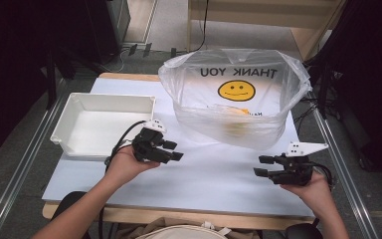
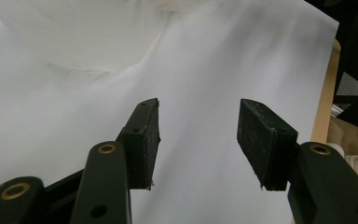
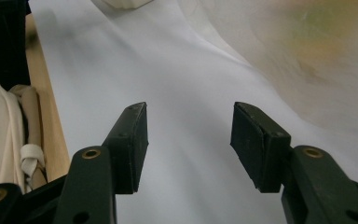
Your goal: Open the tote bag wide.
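One clear plastic bag (image 1: 236, 99), yellow smiley, standing open

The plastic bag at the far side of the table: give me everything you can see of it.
The plastic bag is thin, translucent, whitish film, standing upright with its mouth wide open and the rim rolled outward. Its far wall carries a yellow smiley face and the words THANK YOU, reading mirrored from inside. Something yellow-orange lies at the bottom, too blurred to identify. It sits on the white table sheet, right of the white bin and apparently apart from it. Nothing grips it.
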A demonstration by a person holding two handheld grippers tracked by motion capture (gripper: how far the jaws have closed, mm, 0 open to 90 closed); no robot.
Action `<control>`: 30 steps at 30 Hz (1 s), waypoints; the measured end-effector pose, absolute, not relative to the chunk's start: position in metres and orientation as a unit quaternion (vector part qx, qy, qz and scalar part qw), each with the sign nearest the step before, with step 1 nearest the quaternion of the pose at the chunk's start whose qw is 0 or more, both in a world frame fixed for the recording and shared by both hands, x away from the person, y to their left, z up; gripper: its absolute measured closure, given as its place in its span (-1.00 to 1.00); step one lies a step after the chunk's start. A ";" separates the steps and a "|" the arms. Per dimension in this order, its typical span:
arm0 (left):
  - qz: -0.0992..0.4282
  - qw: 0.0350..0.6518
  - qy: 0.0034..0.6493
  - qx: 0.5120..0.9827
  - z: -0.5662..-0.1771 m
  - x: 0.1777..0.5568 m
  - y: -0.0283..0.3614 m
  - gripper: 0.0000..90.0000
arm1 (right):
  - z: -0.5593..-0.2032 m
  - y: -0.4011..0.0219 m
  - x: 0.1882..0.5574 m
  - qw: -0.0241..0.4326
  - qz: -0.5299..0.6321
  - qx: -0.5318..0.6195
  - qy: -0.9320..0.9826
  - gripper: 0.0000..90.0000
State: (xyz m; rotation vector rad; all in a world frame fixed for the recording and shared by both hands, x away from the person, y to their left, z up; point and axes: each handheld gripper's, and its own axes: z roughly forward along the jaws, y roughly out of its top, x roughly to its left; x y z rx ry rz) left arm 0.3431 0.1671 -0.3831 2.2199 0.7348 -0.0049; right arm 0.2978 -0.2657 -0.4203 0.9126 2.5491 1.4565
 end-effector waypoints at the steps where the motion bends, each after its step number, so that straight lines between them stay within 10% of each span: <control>1: -0.005 0.391 0.293 0.873 -0.379 0.345 0.169 0.14 | -0.419 -0.268 0.299 0.036 0.472 0.293 0.831 0.05; 30: -0.008 0.398 0.293 0.870 -0.340 0.368 0.181 0.57 | -0.369 -0.340 0.337 0.064 0.486 0.286 0.823 0.38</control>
